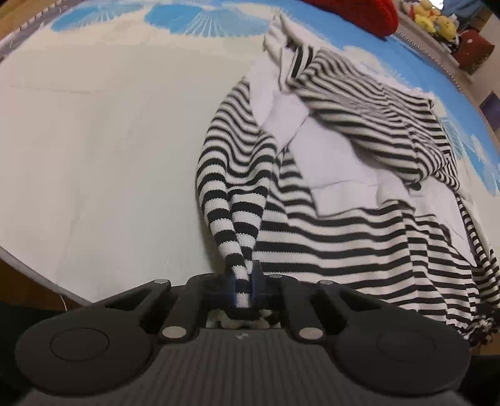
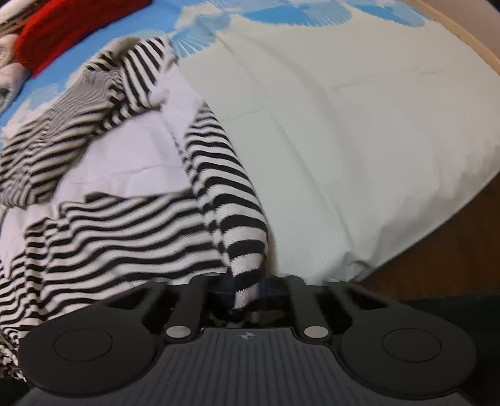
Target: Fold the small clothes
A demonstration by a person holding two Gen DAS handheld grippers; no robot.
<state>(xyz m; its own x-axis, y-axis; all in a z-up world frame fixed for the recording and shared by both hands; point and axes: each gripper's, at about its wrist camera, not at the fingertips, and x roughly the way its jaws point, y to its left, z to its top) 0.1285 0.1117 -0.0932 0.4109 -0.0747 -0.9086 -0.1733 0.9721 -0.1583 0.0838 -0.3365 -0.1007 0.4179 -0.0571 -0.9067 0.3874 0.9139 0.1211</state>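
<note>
A: In the left wrist view, what do we hold?

B: Our left gripper [image 1: 243, 289] is clenched on a bunched corner of the striped top [image 1: 343, 237]. The fabric rises from between the jaws in a narrow twist and then widens over the bed.

A: And on the other side?

B: Our right gripper [image 2: 247, 293] likewise grasps a striped fold of the same top [image 2: 131, 225], pinched between its jaws. This view is somewhat blurred.

A: Where does the garment lie?

B: It is spread, rumpled, on the white sheet [image 1: 109, 140], with a plain white panel [image 1: 337, 162] showing among the black-and-white stripes. Its far end reaches the sheet's blue patterned border [image 1: 203, 15]. From the left view the top lies to the right; from the right view it lies to the left, so we hold it between the two grippers.

A: What else do we see?

B: A red cloth [image 1: 368, 12] lies beyond the top at the far edge. Yellow soft toys [image 1: 434, 18] sit past the bed.
</note>
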